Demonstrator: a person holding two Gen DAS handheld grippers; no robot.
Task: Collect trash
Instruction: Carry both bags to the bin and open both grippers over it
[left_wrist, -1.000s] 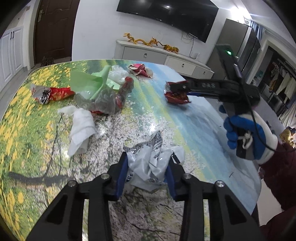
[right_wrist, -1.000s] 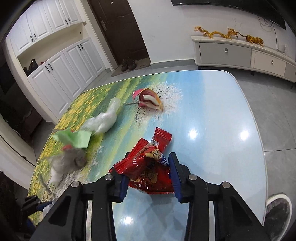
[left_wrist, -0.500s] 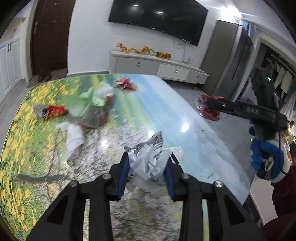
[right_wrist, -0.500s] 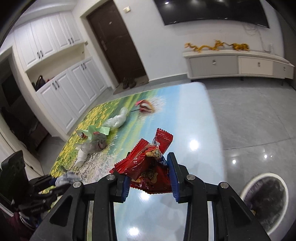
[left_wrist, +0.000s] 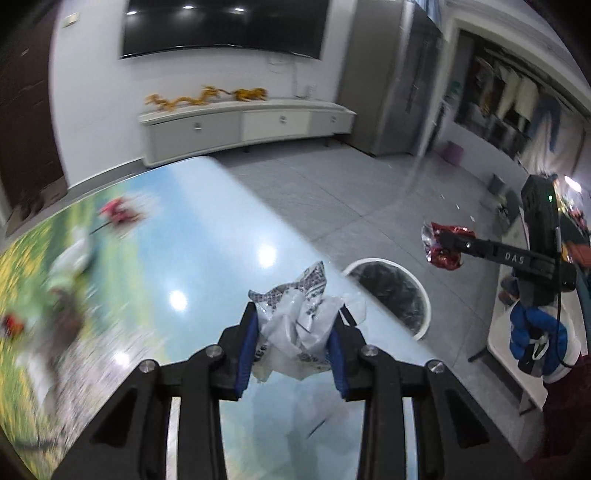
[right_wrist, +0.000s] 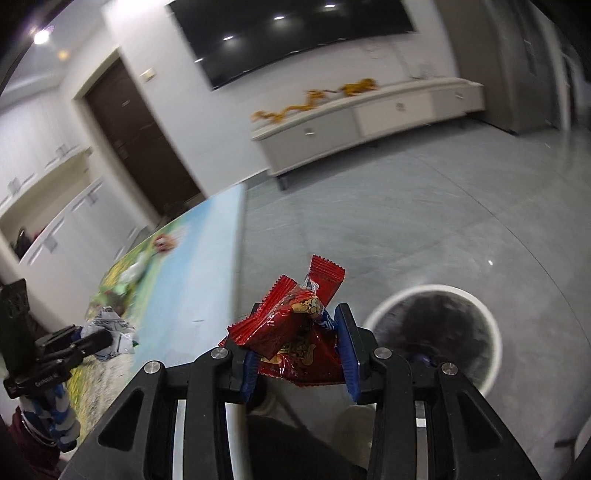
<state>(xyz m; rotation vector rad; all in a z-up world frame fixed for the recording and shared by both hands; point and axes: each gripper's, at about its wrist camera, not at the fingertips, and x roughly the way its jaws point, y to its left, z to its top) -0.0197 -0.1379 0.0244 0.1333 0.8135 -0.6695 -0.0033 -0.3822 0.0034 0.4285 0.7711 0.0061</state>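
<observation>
Left claw (left_wrist: 293, 341) grips a crumpled white printed plastic wrapper (left_wrist: 301, 325) over the surface (left_wrist: 207, 258); right claw (right_wrist: 299, 356) clamps red foil snack packets (right_wrist: 295, 332) beside the white-rimmed round bin (right_wrist: 487, 332). Nothing dropped yet; blurred litter (left_wrist: 118, 212) remains far left.

Lower right of my right view, the round bin (right_wrist: 480, 317) gaped unobstructed on bare grey floor (right_wrist: 424, 229); at left the table edge (right_wrist: 238, 280) bounded that gap; my left gripper (right_wrist: 99, 341) stood beyond it.
</observation>
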